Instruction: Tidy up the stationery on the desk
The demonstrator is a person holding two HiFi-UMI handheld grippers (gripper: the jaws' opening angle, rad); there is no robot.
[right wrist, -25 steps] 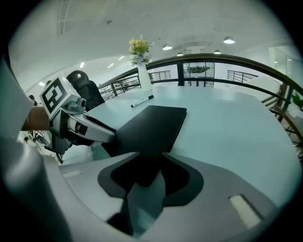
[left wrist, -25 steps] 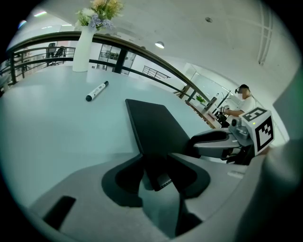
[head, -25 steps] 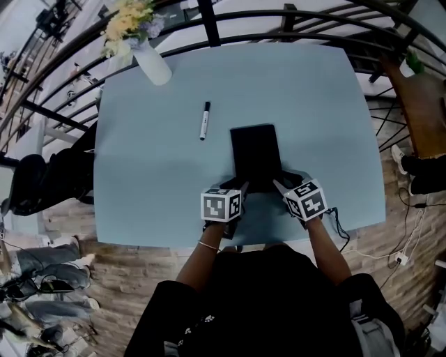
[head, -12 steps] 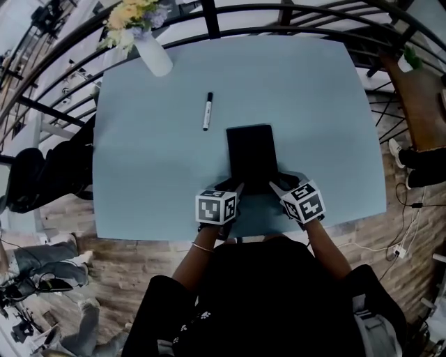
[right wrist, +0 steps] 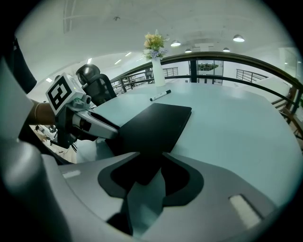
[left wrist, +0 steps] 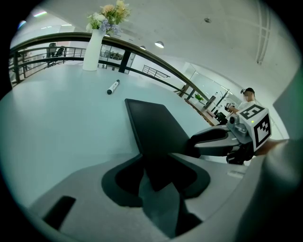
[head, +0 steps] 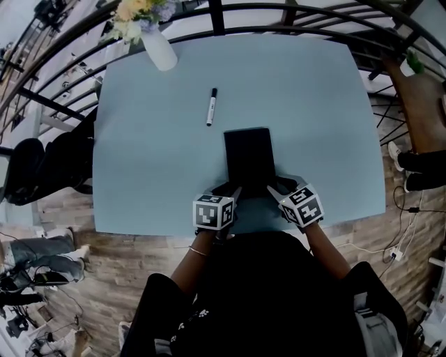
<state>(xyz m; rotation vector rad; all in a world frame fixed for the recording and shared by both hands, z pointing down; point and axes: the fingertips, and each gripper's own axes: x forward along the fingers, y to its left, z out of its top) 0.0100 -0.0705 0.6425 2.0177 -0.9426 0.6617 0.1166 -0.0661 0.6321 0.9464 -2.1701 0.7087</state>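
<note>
A black notebook [head: 249, 155] lies on the light blue table [head: 139, 160], close to its near edge. My left gripper [head: 233, 190] is shut on the notebook's near left corner, and my right gripper [head: 273, 187] is shut on its near right corner. In the left gripper view the notebook [left wrist: 154, 125] runs into my jaws, with the right gripper [left wrist: 208, 142] at its other corner. The right gripper view shows the same notebook [right wrist: 156, 123] held from the other side. A black-and-white marker [head: 211, 107] lies alone farther up the table.
A white vase [head: 159, 49] with flowers stands at the table's far left corner. A dark curved railing [head: 279, 14] runs behind the table. A black chair [head: 42, 174] sits off the left edge. Brick floor lies below the near edge.
Both grippers have drawn the notebook toward the near edge. The gap between it and the marker has grown. The marker and vase stay put.
</note>
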